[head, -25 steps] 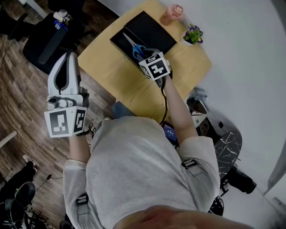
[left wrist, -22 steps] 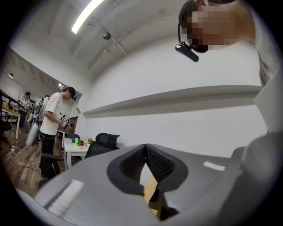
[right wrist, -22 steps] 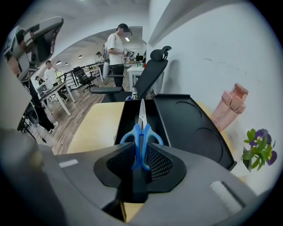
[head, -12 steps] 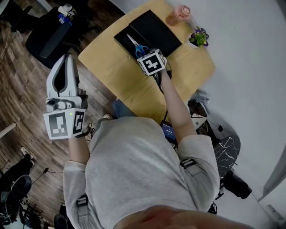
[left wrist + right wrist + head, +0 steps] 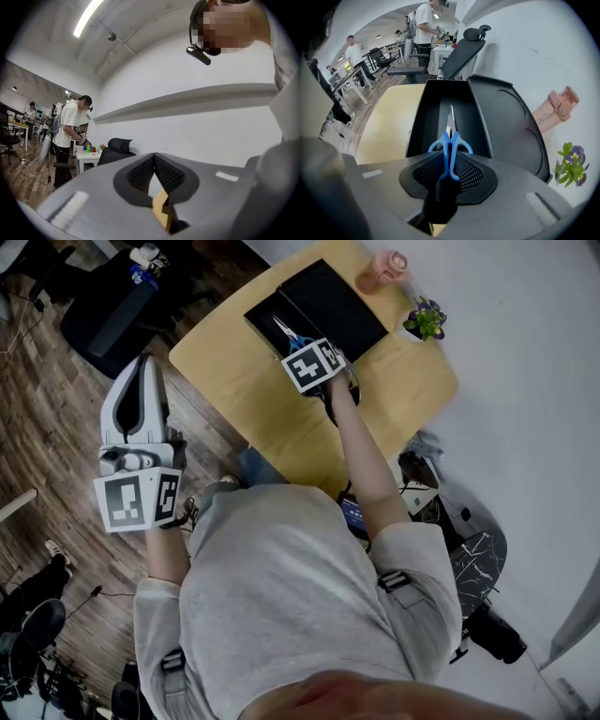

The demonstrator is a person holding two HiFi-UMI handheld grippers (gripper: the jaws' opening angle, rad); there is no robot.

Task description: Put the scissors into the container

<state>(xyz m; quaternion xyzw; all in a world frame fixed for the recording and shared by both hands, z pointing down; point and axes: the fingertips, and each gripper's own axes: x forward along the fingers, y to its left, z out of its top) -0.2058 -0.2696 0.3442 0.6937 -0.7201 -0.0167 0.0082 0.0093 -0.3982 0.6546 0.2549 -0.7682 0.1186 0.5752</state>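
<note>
**Right gripper** (image 5: 450, 158) – the jaws are closed on the scissors (image 5: 450, 136). The blue handles sit pinched between the two ribbed pads, and the handle loops stand out just beyond the pad tips. The closed blades point straight ahead of the jaws. In the head view the right gripper (image 5: 298, 343) is over the table (image 5: 253, 399), with the scissors (image 5: 286, 332) projecting from its front.

**Position of the scissors** – directly ahead of the jaws lies the open black container (image 5: 433, 117). The blades run along the middle of its long trough. Whether the blade tips touch the trough floor cannot be determined. The lid (image 5: 511, 126) lies open ahead and to the right of the jaws, beside the trough.

**Other items, right gripper view**
- Pink bottle (image 5: 558, 108): beyond the lid, further right of the jaws.
- Small potted plant (image 5: 569, 164): to the right of the jaws, nearer than the bottle.

**Left gripper** (image 5: 154, 157) – the jaws are pressed together at the tips, with nothing between them. Ahead of them is a white wall. Ahead and far to the left, a person in a white shirt (image 5: 68, 136) stands at a small white desk. In the head view the left gripper (image 5: 142, 367) is off the table edge, over the wood floor (image 5: 47, 427), well apart from the container (image 5: 262, 320).
</note>
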